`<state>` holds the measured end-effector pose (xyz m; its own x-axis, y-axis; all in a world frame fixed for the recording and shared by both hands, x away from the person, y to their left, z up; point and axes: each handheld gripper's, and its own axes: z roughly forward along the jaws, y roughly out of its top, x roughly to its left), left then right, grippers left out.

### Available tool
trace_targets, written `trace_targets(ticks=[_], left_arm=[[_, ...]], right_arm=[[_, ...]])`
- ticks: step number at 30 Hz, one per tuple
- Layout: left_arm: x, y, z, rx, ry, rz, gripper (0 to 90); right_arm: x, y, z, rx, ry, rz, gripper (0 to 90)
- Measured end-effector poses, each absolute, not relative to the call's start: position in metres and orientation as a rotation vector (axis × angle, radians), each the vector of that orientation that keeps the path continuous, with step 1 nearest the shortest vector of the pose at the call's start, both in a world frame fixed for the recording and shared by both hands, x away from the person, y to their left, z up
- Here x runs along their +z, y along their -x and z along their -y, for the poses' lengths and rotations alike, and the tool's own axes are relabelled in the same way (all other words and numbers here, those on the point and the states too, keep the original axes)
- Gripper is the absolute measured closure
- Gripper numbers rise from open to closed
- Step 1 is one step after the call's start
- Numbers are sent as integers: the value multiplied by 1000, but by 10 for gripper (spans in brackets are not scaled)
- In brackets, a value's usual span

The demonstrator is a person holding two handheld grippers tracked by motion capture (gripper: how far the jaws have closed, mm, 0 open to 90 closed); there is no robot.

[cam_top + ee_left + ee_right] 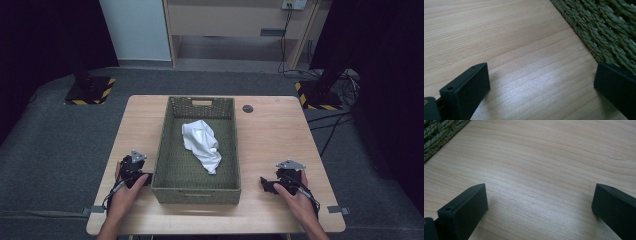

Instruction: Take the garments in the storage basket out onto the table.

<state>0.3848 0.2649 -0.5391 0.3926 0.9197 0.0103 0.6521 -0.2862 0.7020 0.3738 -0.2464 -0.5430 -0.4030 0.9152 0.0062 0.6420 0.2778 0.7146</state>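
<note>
A green woven basket (pixel 165 145) stands in the middle of the wooden table (pixel 272 135), and a crumpled white cloth (pixel 202 142) lies inside it. My left gripper (pixel 136 175) rests on the table just left of the basket's near corner, jaws open over bare wood (pixel 541 82), with the basket wall (pixel 604 32) close by its right jaw. On the other side, my right gripper (pixel 270 184) lies on the table, also open, nothing between its jaws (pixel 539 202); a corner of the basket (pixel 436 135) shows at that view's upper left.
A small dark round disc (pixel 247 108) sits on the table behind the basket's right corner. Two stand bases with yellow-black tape (pixel 90 90) (pixel 320 95) rest on the grey floor beyond the table, with cables near the right one. A wooden cabinet (pixel 235 20) stands at the back.
</note>
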Motion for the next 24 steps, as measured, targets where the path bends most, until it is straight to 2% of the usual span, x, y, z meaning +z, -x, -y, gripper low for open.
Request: trace_targets(ticks=[9, 24], left_arm=[[-539, -385, -265, 561, -2039, -1340, 0], [-539, -385, -265, 559, -2042, -1333, 0]], right_arm=[[-542, -373, 247, 924, -1414, -2138, 25], [-512, -363, 232, 943, -1303, -2204, 33]])
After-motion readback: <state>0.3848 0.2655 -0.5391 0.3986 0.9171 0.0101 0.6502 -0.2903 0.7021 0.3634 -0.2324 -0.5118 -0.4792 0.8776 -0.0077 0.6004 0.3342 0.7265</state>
